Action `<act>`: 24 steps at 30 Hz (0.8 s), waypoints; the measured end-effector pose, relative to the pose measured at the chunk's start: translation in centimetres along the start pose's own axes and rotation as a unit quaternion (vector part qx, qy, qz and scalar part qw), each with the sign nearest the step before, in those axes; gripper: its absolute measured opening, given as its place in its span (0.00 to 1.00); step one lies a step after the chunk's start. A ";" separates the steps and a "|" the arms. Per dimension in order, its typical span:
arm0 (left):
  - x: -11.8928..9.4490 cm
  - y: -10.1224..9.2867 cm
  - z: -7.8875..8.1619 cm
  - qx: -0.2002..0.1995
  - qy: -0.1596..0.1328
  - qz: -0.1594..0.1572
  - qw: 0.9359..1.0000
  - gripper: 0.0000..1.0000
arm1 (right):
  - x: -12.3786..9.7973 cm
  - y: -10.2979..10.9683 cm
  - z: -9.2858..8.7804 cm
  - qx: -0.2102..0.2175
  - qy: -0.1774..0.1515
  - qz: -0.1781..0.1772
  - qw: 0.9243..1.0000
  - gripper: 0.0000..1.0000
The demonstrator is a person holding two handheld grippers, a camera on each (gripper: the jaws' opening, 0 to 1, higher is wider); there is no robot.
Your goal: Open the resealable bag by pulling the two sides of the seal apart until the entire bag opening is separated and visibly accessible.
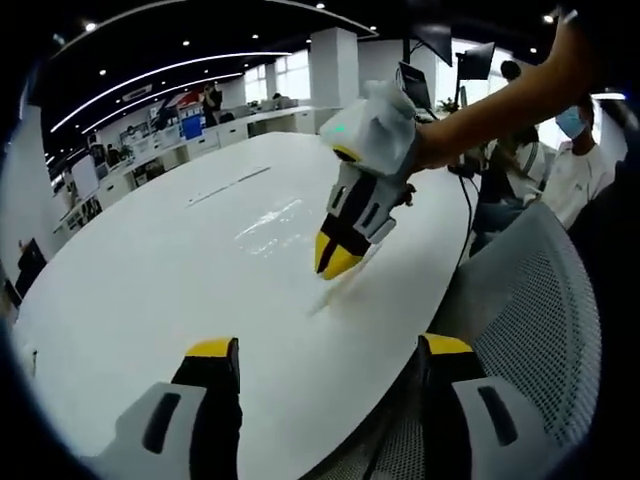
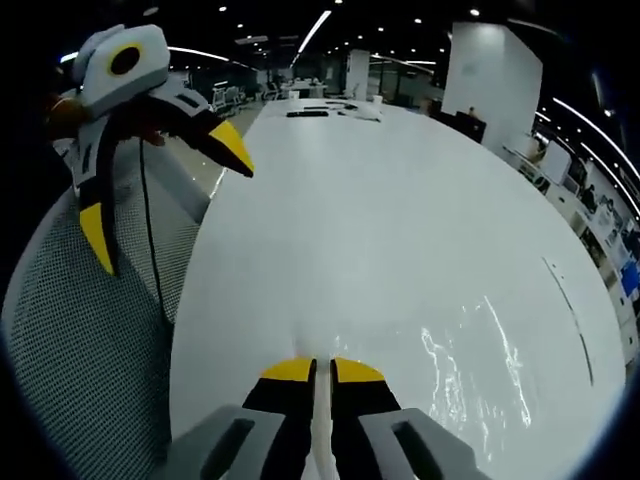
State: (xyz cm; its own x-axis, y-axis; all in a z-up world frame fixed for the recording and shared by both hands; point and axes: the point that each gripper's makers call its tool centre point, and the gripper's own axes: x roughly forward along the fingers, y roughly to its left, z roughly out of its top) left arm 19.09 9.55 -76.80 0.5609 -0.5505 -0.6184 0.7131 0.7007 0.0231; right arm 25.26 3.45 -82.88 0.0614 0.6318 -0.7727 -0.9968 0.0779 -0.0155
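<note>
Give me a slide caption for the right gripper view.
Right gripper shut on the clear bag lying on the white table; left gripper open above a mesh chair.

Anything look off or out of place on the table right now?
Nothing spilled or damaged. The clear resealable bag lies flat on the white table, hard to see. The right hand-held gripper is shut on its edge; the left hand-held gripper hangs open over the mesh chair, apart from the bag.

Clear resealable bag [image 2: 470, 370] flat on white table [image 2: 400, 200], edge pinched between right tongs [image 2: 320, 372].
</note>
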 end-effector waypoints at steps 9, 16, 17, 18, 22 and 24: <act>0.3 -1.7 0.1 0.020 0.000 -0.023 1.000 0.63 | -1.4 2.5 0.4 0.001 -0.010 0.007 1.000 0.01; 0.8 -3.3 -0.1 0.024 0.006 -0.040 0.999 0.59 | -1.8 4.6 0.4 -0.016 -0.010 0.012 1.000 0.00; 0.8 -3.4 -0.2 0.023 0.006 -0.041 0.999 0.59 | -1.8 4.7 0.4 -0.014 -0.011 0.013 1.000 0.00; 0.9 -3.7 -0.2 0.023 0.007 -0.044 0.999 0.58 | -1.9 5.1 0.4 -0.010 -0.014 0.015 1.000 0.00; 1.1 -4.2 -0.4 0.029 0.011 -0.053 0.998 0.55 | -2.0 5.9 0.3 -0.006 -0.016 0.018 1.000 0.00; 1.2 -4.4 -0.5 0.038 0.013 -0.058 0.998 0.52 | -2.1 6.3 0.4 -0.006 -0.018 0.020 1.000 0.00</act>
State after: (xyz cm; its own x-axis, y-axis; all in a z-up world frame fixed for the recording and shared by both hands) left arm 16.43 6.00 -78.02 0.4633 -0.6133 -0.6397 0.8024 0.5967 0.0090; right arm 18.88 2.94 -81.14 0.0235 0.6617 -0.7494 -0.9990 0.0438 0.0073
